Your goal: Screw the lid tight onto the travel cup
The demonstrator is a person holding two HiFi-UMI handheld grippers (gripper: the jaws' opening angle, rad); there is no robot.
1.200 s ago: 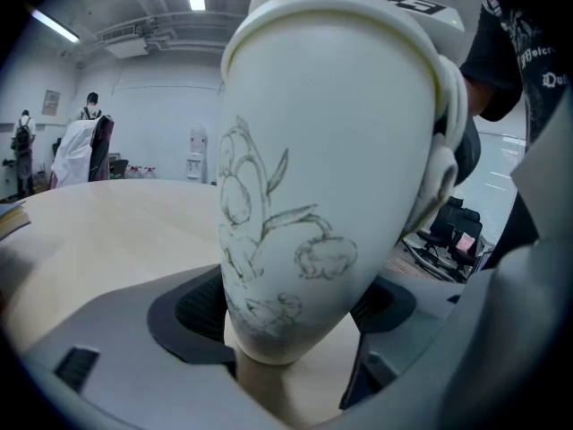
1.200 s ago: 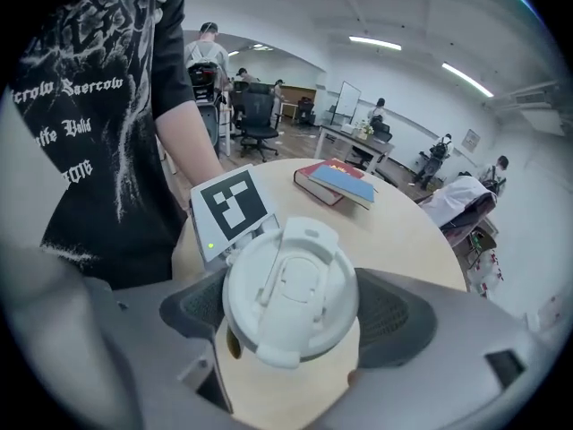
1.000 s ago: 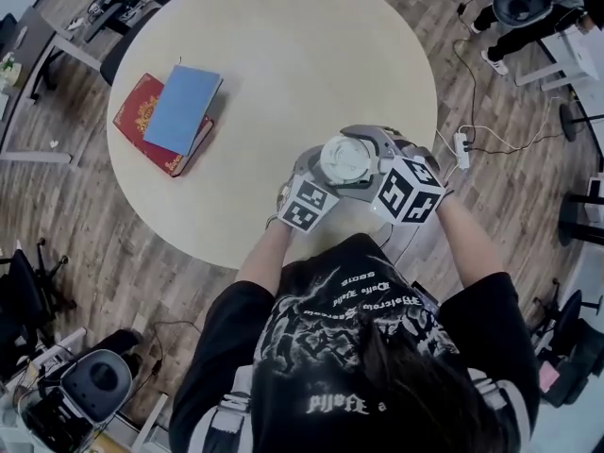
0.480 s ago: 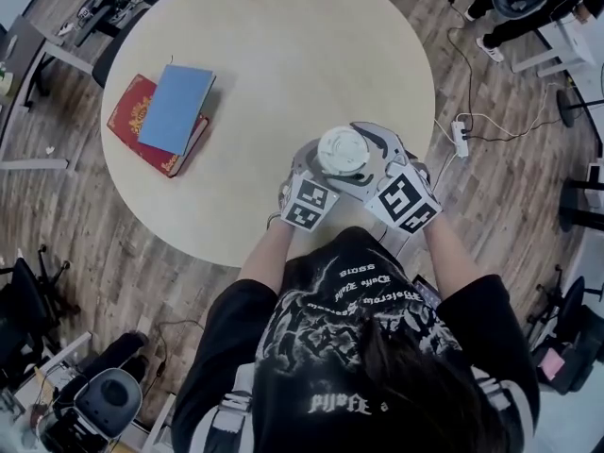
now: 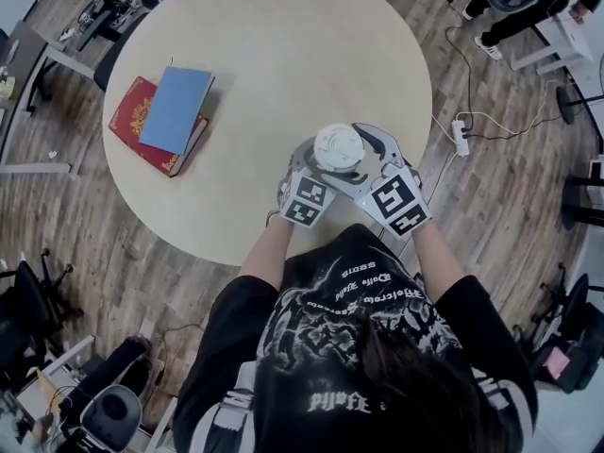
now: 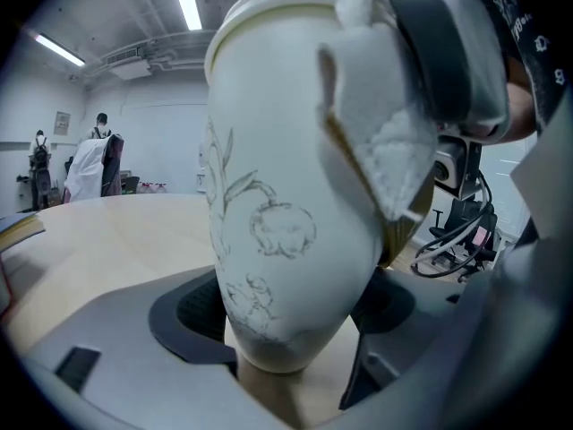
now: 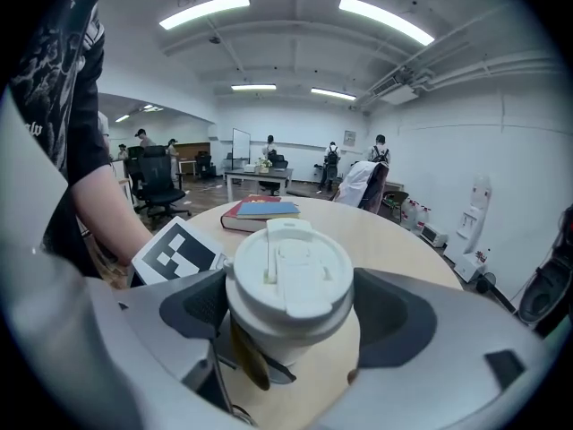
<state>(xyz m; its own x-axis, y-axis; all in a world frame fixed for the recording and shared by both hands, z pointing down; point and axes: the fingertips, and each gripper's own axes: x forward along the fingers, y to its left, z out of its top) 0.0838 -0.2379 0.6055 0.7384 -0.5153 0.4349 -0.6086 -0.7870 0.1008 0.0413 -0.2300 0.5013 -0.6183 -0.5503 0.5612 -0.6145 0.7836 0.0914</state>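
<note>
2 grips: right gripper [image 7: 291,312] fingers clamp the lid [image 7: 288,271] — left gripper [image 6: 288,322] fingers pinch the travel cup [image 6: 277,195], whose flower drawing shows only in the left gripper view; contents hidden.

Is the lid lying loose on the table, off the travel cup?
No, the lid sits on top of the travel cup, as the right gripper view shows.

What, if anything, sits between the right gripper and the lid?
Nothing visible. The lid is on the travel cup and between the jaws of the right gripper, with the pads against its rim. The left gripper clamps the cup's body below.
</note>
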